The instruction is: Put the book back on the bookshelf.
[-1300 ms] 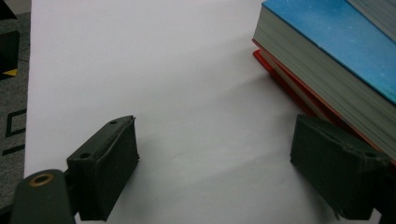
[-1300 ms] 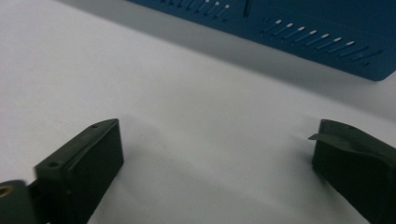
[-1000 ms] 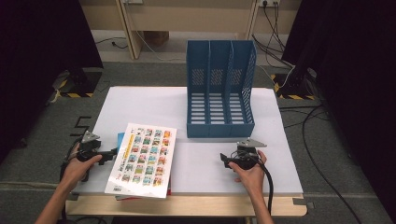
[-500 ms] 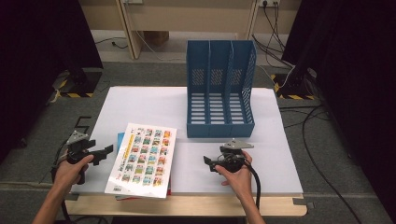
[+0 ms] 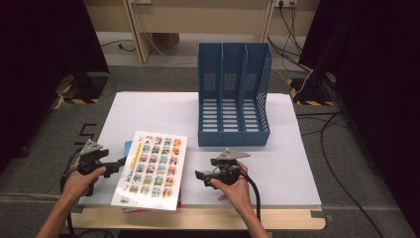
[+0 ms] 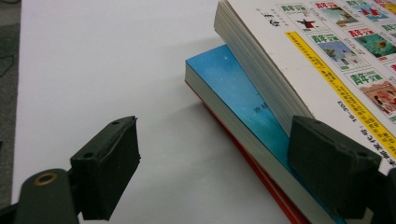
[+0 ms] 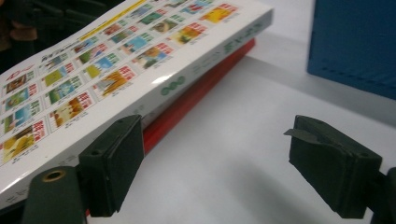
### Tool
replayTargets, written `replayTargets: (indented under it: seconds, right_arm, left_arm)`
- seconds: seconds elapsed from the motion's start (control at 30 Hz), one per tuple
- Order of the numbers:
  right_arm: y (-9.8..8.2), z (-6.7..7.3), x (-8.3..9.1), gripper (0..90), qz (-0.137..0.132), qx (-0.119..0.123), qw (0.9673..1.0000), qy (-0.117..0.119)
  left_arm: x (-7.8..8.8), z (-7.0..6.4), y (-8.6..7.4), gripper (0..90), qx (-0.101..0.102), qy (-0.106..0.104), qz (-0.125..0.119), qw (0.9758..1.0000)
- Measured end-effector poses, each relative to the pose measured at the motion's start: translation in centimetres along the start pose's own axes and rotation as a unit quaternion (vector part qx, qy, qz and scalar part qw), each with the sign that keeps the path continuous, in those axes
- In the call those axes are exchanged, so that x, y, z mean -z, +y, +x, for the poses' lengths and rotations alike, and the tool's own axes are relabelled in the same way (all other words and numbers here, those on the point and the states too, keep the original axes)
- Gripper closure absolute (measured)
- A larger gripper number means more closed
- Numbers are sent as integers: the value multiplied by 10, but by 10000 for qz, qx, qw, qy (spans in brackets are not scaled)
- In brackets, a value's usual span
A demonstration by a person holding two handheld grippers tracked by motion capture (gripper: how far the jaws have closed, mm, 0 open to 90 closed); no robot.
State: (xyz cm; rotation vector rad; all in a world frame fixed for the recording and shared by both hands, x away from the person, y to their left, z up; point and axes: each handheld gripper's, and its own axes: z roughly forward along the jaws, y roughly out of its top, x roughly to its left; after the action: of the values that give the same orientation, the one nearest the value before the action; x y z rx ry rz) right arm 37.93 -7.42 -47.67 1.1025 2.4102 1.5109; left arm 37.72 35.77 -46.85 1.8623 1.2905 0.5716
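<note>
A stack of books lies at the front left of the white table [image 5: 292, 168]. On top is a white book [image 5: 153, 168] with a grid of colour pictures, over a blue book [image 6: 233, 93] and a red one [image 7: 196, 105]. My left gripper [image 5: 118, 163] stands open at the stack's left edge. Its jaws have just been closing, and the blue book's edge lies between them untouched beside the right pad [image 6: 327, 168]. My right gripper [image 5: 199, 176] is open at the stack's right side, with bare table between its jaws [image 7: 215, 168] and the white book [image 7: 116, 70] just behind its left pad.
A blue three-slot file holder [image 5: 233, 99] stands upright at the back middle of the table, its open front toward me. Dark curtains and cables on the floor surround the table. Bare white surface stretches to the right of my right hand.
My right gripper has slid left across the table to the books' right edge. My left gripper has stayed by the stack's left edge.
</note>
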Motion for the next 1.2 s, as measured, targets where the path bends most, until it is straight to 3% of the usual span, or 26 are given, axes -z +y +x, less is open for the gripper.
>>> replayTargets:
  seconds: [0.17, 0.23, 0.4, 0.53, 0.93, 1.0, 1.17, 1.2]
  right_arm:
    - [3, 9, -13, 174, 26, -58, 9995, 306]
    - [5, 10, -18, 176, 1, -171, 9986, 503]
    - [6, 11, -30, 160, 58, -455, 9955, 830]
    - [6, 15, -39, 159, 122, -490, 9939, 985]
    - [7, 14, -60, 156, 135, -768, 9885, 1295]
    - [8, 13, -66, 163, 150, -905, 9852, 1447]
    - [12, 15, -72, 160, 227, -853, 9847, 1505]
    - [14, 17, -72, 183, 185, -664, 9871, 1443]
  left_arm:
    - [1, -4, 0, 267, -50, -123, -38, 9999]
    - [2, -6, 1, 344, -92, -154, -37, 9998]
    - [-1, -9, 2, 342, -66, -152, -44, 9999]
    - [-2, -9, 2, 322, -57, -125, -45, 9999]
    - [-4, -9, 0, 310, 60, -150, -116, 9998]
    - [-4, -10, -1, 308, 72, -144, -128, 9998]
    - [-4, -8, -1, 308, 116, -176, -115, 9997]
    - [-4, -8, -1, 310, 134, -181, -109, 9997]
